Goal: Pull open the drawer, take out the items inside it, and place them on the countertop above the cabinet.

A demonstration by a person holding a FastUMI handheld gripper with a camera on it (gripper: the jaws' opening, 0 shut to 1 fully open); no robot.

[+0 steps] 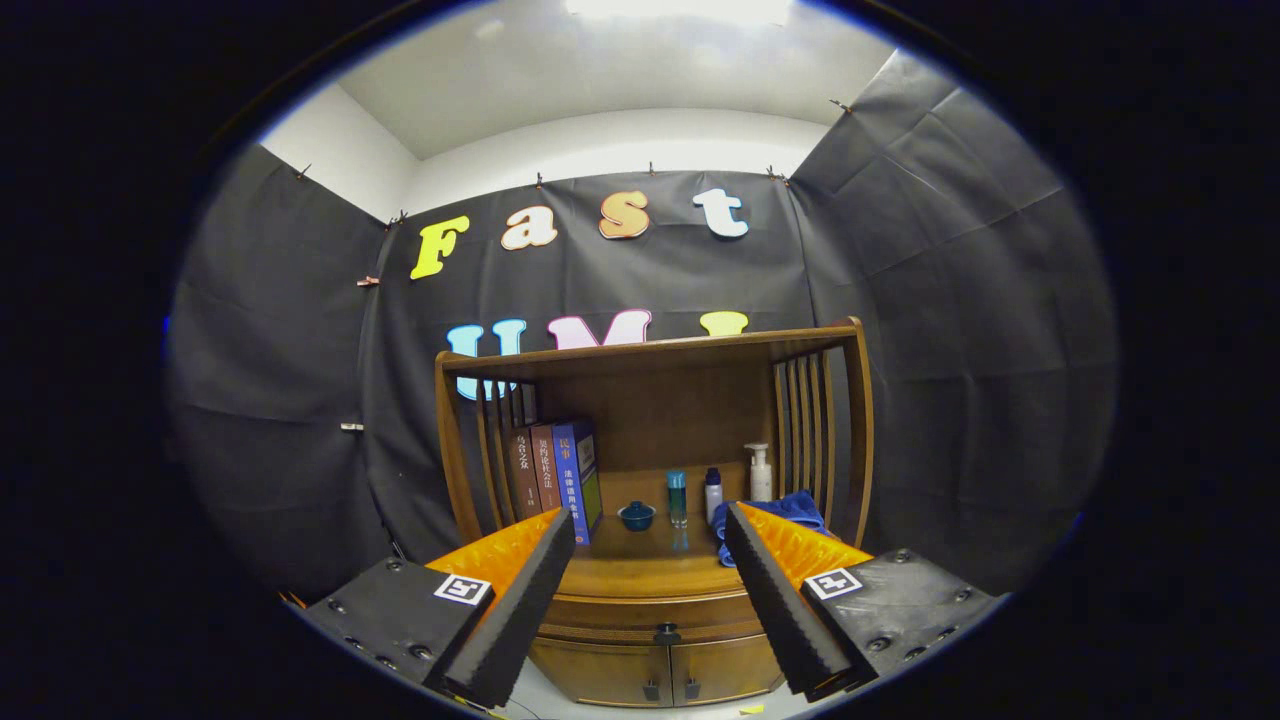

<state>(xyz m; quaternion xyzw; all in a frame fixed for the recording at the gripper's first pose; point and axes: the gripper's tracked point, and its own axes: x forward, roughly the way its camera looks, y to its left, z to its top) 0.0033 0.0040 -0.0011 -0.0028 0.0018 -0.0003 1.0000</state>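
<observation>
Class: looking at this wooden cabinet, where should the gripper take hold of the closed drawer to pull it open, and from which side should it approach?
Grip the small dark knob at the middle of the drawer front, below the countertop. Come straight from the front: it is the only part that sticks out, and the drawer slides toward you. The gripper hangs in front of the cabinet, jaws wide open, holding nothing.

The brown wooden drawer [655, 612] is shut, with a small dark knob [667, 633] in the middle of its front. It sits just under the shiny countertop [650, 572] and above two little doors. Whatever is inside it is hidden, so I cannot tell.
</observation>
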